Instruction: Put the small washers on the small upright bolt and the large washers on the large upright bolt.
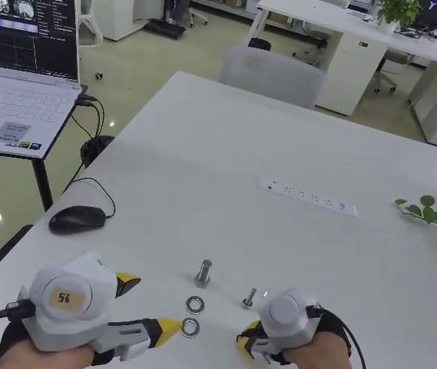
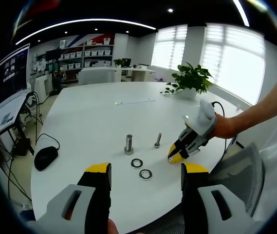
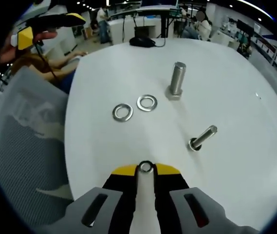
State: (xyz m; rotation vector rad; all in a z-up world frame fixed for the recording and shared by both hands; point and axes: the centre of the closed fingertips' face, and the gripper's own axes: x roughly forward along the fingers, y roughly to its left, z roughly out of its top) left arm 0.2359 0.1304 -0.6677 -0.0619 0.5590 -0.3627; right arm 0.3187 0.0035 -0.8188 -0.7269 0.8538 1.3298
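Small washer (image 3: 145, 167): pinched in right tool (image 2: 175, 156), jaws nearly closed on it, near small bolt (image 3: 202, 138), not yet over it. Two larger washers (image 3: 122, 112) lie flat on desk (image 1: 203, 169) beside large bolt (image 3: 177, 80). Both bolts bare, so approx. nothing placed. Left tool (image 1: 148, 305): wide open, empty, nr larger washers.

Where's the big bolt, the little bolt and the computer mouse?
big bolt (image 1: 203, 270): head view, middle of its shaft.
little bolt (image 1: 249, 297): head view, its shaft.
computer mouse (image 1: 77, 219): head view, its black back.
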